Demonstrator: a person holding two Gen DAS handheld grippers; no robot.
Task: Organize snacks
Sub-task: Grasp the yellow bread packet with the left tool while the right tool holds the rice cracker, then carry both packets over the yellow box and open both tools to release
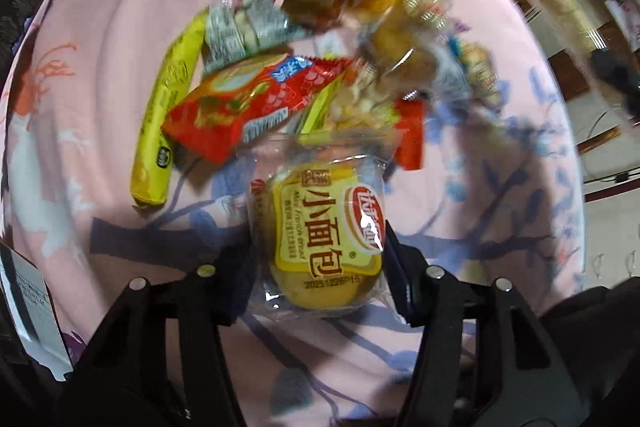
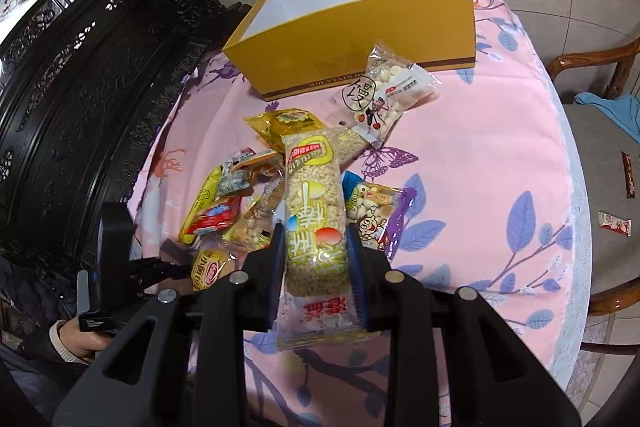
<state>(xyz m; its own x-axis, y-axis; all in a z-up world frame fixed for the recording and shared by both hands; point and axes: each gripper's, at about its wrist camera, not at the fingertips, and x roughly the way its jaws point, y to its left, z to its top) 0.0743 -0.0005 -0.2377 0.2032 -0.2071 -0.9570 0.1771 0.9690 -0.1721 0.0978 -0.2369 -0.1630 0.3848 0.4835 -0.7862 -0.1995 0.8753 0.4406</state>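
Observation:
My left gripper (image 1: 320, 247) is shut on a small yellow bread packet (image 1: 324, 239), held just above the pink floral cloth; the packet also shows in the right wrist view (image 2: 210, 269). My right gripper (image 2: 314, 239) is shut on a long puffed-rice bar packet (image 2: 314, 227), lifted above the snack pile. The pile holds a red packet (image 1: 248, 107), a yellow stick packet (image 1: 166, 119) and several more. An open yellow box (image 2: 360, 39) stands at the far side of the table. A clear bag of white balls (image 2: 384, 95) lies in front of the box.
Dark carved furniture (image 2: 80, 87) stands left of the table. A wooden chair (image 2: 600, 187) at the right carries two small packets (image 2: 614, 223) and a blue cloth (image 2: 616, 111). The round table's edge (image 2: 576, 227) curves down the right side.

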